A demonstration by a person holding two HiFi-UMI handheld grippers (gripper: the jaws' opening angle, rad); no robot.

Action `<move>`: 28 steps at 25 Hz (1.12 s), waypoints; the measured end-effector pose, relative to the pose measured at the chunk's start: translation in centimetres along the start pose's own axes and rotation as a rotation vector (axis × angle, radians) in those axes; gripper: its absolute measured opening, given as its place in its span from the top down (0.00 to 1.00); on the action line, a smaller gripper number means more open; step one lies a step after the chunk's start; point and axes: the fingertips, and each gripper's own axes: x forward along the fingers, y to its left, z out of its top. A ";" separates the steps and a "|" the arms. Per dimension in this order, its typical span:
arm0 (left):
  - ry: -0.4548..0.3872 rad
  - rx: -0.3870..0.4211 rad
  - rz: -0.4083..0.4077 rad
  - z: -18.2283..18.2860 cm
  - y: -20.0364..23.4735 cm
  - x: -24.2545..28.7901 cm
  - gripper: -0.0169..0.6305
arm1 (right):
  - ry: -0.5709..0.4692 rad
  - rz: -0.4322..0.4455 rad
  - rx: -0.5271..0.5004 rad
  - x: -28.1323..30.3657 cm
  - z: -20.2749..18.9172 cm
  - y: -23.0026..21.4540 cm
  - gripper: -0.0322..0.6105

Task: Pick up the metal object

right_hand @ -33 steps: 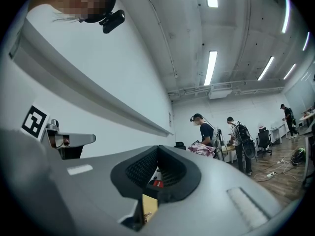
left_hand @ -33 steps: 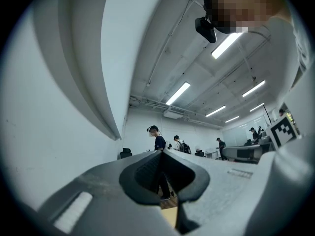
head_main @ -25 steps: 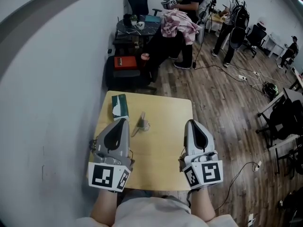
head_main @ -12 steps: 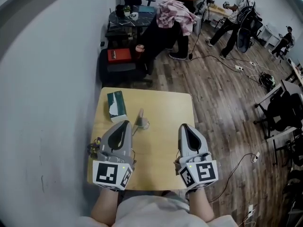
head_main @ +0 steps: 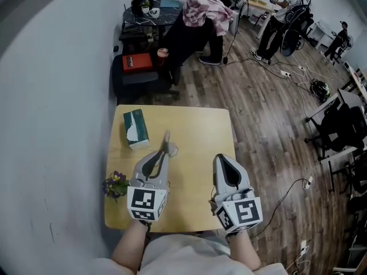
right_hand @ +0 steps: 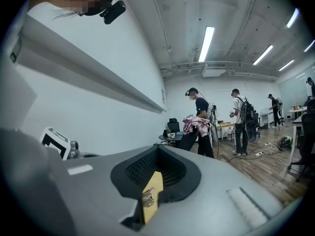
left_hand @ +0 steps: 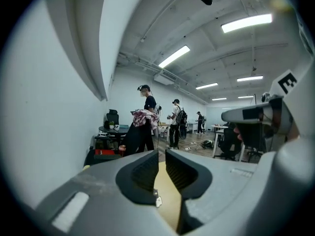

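Metal object [head_main: 167, 144] sat on the light wooden table [head_main: 195, 130], left of centre, just right of the green tissue box [head_main: 135, 128] and apart from it. It looked like a slim shiny stem leaning over a small roundish base; too small in the head view to tell the exact shape. My guess was that it would be stiff, light and smooth, so slippery under the pads and easy to tip or skid if nudged from one side. Best hold seemed to be across the narrow stem, low down near the base, squeezed squarely so it wouldn't twist out. The left gripper [head_main: 161, 156] was closest, its tip just short of the object and pointing at it, not touching as far as I could see. Its jaws had just been opening and stood a narrow slit apart, with only bare table showing between them and nothing held. That gap looked tight for the stem, so it probably needed to be wider. The right gripper [head_main: 221, 159] hung over the right half of the table, well apart from the object, its pads meeting at the tips and empty. A small bunch of flowers [head_main: 116, 183] sat at the left edge beside the left gripper, and could get bumped.
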 end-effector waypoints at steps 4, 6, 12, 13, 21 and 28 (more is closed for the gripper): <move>0.089 0.012 -0.042 -3.2 -0.6 2.0 0.84 | 0.017 -0.016 -0.004 0.0 -0.5 -0.3 0.95; 0.127 0.015 -0.058 -4.6 -0.8 2.9 0.81 | 0.025 -0.023 -0.008 0.0 -0.6 -0.5 0.95; 0.220 0.042 -0.096 -8.4 -1.0 4.8 0.74 | 0.045 -0.043 -0.006 0.0 -1.3 -1.1 0.95; 0.235 0.046 -0.101 -8.9 -1.0 5.1 0.73 | 0.048 -0.045 -0.006 0.0 -1.4 -1.1 0.95; 0.337 0.091 -0.118 -12.7 -0.6 7.1 0.69 | 0.076 -0.069 -0.007 0.0 -2.3 -1.5 0.95; 0.410 0.110 -0.088 -16.0 0.5 9.0 0.65 | 0.105 -0.110 -0.010 -0.5 -3.1 -2.2 0.95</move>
